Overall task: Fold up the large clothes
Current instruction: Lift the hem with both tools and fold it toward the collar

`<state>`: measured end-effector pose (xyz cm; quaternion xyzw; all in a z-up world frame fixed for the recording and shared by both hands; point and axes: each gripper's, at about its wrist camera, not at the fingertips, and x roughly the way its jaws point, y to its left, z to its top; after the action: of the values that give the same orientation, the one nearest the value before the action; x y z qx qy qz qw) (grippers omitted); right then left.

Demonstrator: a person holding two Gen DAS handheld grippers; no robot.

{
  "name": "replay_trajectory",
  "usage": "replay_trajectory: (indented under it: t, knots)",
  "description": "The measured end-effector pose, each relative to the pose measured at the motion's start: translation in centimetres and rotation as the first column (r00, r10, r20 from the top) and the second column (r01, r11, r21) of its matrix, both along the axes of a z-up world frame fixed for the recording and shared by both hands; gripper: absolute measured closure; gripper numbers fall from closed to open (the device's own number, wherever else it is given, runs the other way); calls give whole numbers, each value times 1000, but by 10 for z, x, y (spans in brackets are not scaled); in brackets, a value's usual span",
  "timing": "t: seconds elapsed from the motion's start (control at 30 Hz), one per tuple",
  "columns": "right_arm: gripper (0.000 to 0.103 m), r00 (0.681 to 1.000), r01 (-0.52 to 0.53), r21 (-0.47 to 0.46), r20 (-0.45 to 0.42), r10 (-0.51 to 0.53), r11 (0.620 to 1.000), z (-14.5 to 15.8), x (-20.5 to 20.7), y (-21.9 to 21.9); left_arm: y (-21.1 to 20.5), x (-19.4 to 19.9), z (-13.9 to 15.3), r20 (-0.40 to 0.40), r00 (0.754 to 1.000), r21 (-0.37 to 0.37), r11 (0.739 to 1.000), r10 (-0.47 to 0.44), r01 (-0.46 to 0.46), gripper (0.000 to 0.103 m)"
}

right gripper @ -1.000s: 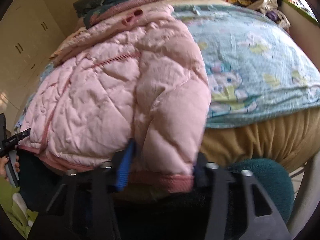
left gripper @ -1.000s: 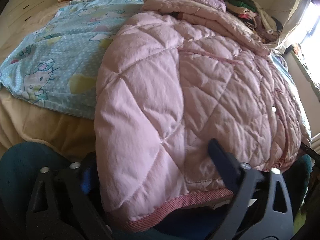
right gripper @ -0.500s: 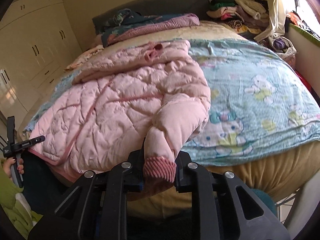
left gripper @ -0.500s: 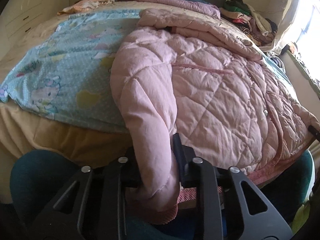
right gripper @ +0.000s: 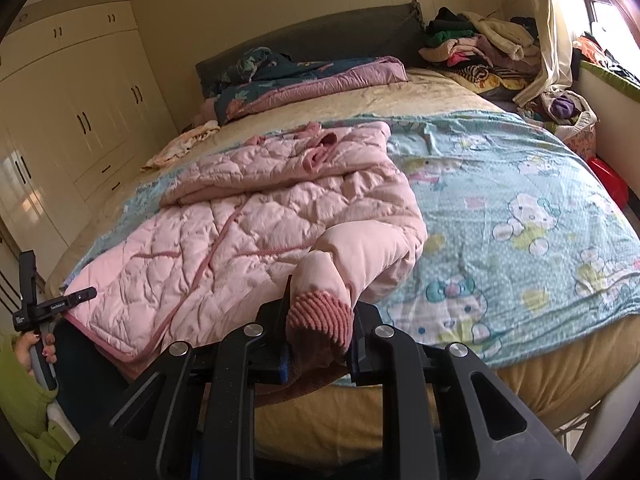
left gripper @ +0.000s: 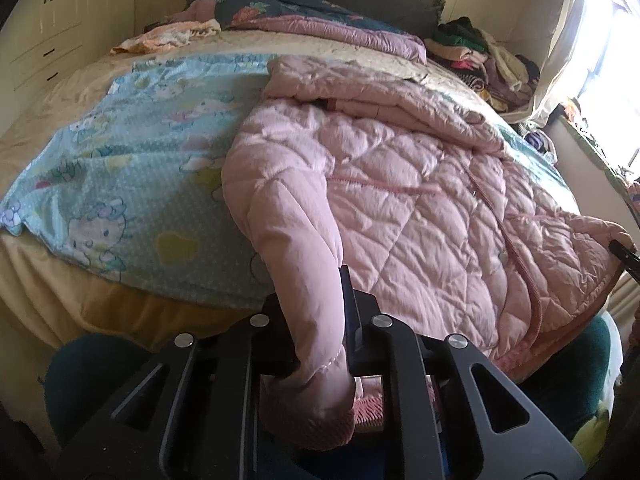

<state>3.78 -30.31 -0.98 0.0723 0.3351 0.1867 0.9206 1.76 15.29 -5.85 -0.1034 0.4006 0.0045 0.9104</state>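
A pink quilted jacket (left gripper: 420, 200) lies spread on the bed, front up, its hem at the near edge. It also shows in the right wrist view (right gripper: 248, 232). My left gripper (left gripper: 320, 304) is shut on the jacket's left sleeve (left gripper: 296, 248) near the ribbed cuff (left gripper: 316, 420). My right gripper (right gripper: 320, 320) is shut on the other sleeve's ribbed cuff (right gripper: 320, 312) and holds it lifted off the bed. The left gripper (right gripper: 48, 304) shows at the left edge of the right wrist view.
A light blue cartoon-print sheet (right gripper: 520, 208) covers the bed under the jacket. Folded quilts (right gripper: 304, 76) lie by the headboard. A pile of clothes (right gripper: 480, 48) sits at the far right corner. White wardrobes (right gripper: 72, 120) stand on the left.
Both grippers went from open around the jacket's edge to shut on a sleeve each. Both have pulled back and up, so more of the bed shows.
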Motion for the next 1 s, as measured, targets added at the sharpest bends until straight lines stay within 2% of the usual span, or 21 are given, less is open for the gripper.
replay_trajectory:
  t: [1.0]
  knots:
    - [86,993,2,55,119,-8,999,55,49,7,3,48,71,180,984,-25,1000,-3,8,94]
